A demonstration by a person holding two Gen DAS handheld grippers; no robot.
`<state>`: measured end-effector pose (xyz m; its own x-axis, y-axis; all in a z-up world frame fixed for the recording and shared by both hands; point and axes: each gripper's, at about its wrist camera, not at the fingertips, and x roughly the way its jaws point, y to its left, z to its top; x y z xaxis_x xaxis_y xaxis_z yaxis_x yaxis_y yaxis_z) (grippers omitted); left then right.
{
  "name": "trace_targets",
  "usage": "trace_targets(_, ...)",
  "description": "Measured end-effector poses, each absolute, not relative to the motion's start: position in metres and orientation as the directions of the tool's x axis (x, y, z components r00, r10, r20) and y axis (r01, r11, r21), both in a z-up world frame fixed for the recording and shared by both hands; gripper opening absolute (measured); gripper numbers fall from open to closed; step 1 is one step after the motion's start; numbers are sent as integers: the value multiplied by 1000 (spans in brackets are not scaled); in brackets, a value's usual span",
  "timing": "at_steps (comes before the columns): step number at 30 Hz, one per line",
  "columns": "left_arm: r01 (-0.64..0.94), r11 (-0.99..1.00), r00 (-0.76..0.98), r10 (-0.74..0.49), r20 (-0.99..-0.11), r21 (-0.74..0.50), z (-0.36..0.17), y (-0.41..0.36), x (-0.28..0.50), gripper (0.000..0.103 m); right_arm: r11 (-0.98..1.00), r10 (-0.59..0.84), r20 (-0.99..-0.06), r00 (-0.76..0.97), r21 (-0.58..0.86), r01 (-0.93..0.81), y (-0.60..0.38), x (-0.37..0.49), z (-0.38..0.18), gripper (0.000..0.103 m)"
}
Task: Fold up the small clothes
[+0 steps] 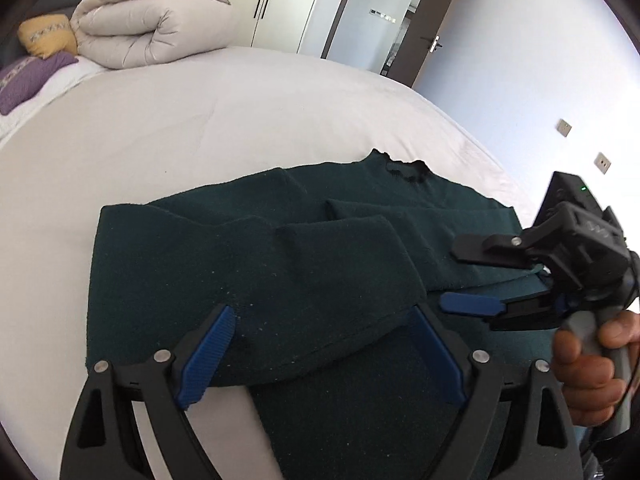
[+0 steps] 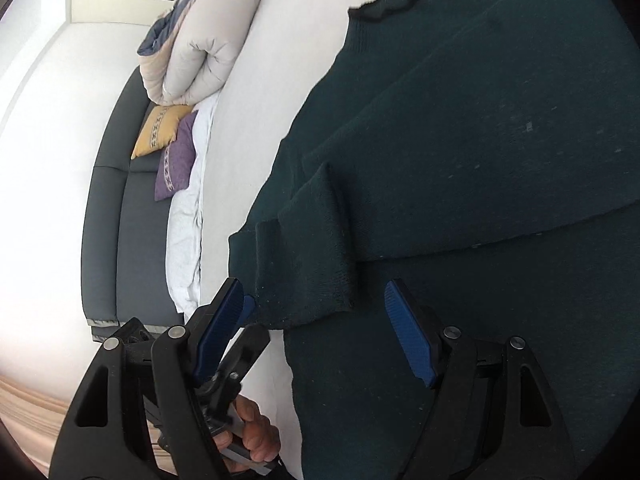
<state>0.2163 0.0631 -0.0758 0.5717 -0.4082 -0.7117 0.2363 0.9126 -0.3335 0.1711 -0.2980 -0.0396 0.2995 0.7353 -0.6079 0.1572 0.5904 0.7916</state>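
A dark green sweater [image 1: 280,264] lies on the white bed sheet [image 1: 200,120], sleeves folded across its body, black frilled collar [image 1: 408,168] at the far side. It fills the right wrist view [image 2: 480,160] too. My left gripper [image 1: 324,336] is open, its blue pads straddling a folded sleeve cuff near the sweater's near edge. My right gripper [image 2: 320,320] is open over the sweater's sleeve cuff [image 2: 304,264]; it also shows in the left wrist view [image 1: 464,276], jaws apart above the sweater's right side.
A rolled beige duvet [image 1: 152,24] lies at the far end of the bed, with a yellow cushion [image 1: 48,36] and a purple cushion [image 1: 28,80]. A dark headboard [image 2: 116,220], wardrobe doors [image 1: 288,0] and a door stand behind.
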Motion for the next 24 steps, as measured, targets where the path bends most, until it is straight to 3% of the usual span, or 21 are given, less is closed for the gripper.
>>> trace_targets(4,123,891,624,-412,-663,-438,-64,114,226,89,659,679,-688,257,725,201,-271,186,-57,73)
trace_targets(8,5,861,690,-371,-621,-509,-57,167,232,89,683,658,-703,270,708,180,-255,195,-60,70)
trace_targets(9,-23,867,704,-340,-623,-498,-55,176,233,89,691,655,-708,265,703,168,-250,197,-60,57)
trace_targets(10,-50,873,717,-307,-626,-485,-54,184,232,89,710,646,-722,248,688,153,-244,199,-60,37)
trace_targets(13,-105,861,729,-273,-628,-497,-56,204,233,87,771,601,-765,232,631,86,-230,200,-48,11)
trace_targets(14,-115,851,729,-279,-626,-513,-58,208,234,84,788,586,-773,244,614,52,-227,198,-39,8)
trace_targets(16,-121,837,726,-292,-623,-533,-60,211,234,79,815,555,-781,286,580,3,-229,195,-20,8)
trace_targets(18,-114,841,723,-295,-625,-529,-63,208,237,68,839,518,-788,332,544,-18,-239,196,-1,8)
trace_targets(24,-38,847,687,-363,-630,-530,-71,178,252,46,894,400,-814,421,448,19,-301,205,29,7)
